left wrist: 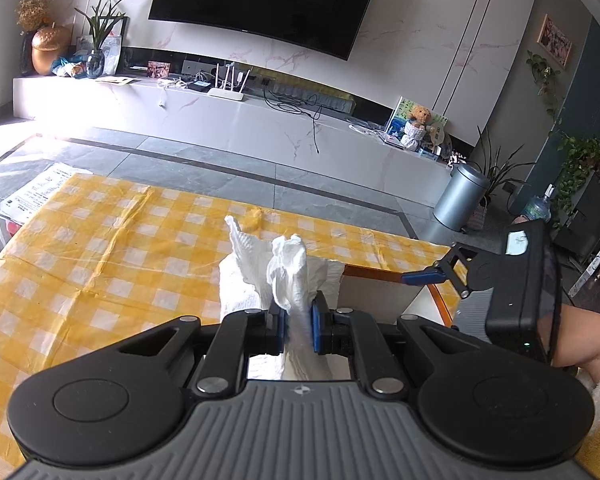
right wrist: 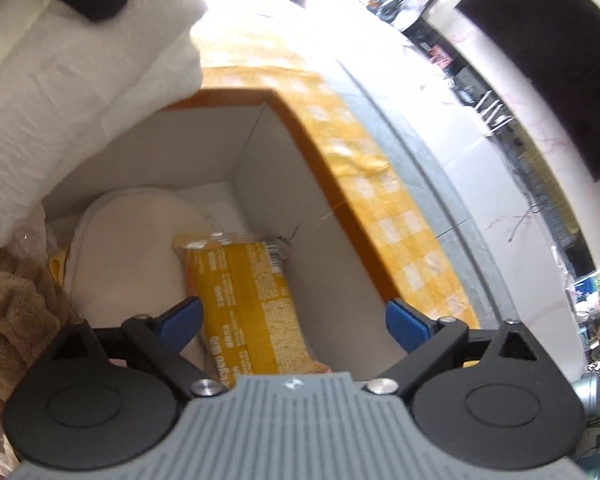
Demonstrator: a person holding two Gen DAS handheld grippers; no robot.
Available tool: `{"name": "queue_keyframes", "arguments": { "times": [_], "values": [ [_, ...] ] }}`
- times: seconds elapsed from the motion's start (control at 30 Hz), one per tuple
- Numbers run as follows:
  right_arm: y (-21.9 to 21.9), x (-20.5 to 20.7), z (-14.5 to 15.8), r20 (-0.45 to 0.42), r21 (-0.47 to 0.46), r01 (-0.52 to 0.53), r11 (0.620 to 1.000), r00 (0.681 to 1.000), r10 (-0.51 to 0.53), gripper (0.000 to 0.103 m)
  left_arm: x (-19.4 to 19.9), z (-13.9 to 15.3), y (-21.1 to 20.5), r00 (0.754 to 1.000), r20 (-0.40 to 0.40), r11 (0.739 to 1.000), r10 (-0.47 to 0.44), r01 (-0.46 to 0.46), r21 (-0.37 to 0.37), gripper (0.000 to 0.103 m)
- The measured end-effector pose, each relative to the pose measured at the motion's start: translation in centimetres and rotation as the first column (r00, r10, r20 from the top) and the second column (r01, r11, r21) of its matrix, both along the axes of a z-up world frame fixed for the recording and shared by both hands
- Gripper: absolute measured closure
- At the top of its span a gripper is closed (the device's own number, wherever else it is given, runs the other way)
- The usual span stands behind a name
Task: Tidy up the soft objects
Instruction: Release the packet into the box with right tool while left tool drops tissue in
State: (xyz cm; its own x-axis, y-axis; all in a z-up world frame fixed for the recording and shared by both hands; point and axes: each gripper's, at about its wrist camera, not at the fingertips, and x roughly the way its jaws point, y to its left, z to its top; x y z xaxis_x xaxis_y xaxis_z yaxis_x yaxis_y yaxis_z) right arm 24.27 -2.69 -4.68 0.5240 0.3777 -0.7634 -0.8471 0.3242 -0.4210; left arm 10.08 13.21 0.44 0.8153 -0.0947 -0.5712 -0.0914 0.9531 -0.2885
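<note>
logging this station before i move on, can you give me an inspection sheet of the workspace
surface: table under a yellow checked cloth
job's things: white tissue pinched upright; open box holding a yellow packet and a pale round pad
clutter: brown plush beside the box; papers at the table's far left
grippers: left gripper shut on the tissue; right gripper open over the box, packet lying between its jaws
cables: loose leads on the TV bench
surroundings: TV, plants, a metal bin
</note>
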Motion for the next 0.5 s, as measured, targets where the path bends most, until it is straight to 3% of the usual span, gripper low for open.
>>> {"name": "queue_keyframes", "arguments": {
  "times": [0.2, 0.37, 0.5],
  "values": [
    [-4.3, -3.2, 2.8, 0.088, 0.227, 0.148, 0.962, 0.981, -0.172, 0.006, 2.4, -1.5, -2.2, 0.997, -0.061, 0.994, -0.037, 0.043, 0.096, 0.089],
    [-7.2, -5.0, 3.7, 0.017, 0.351, 0.252, 0.902, 0.961, -0.275, 0.005, 4.0, -3.8, -4.9, 0.992, -0.128, 0.955, -0.002, 0.039, 0.292, 0.089],
    [-7.3, -6.5, 3.1, -0.046, 0.374, 0.264, 0.889, 0.963, -0.266, 0.004, 4.6, -5.3, -6.8, 0.987, -0.16, 0.912, 0.021, 0.047, 0.407, 0.089]
  ]
}}
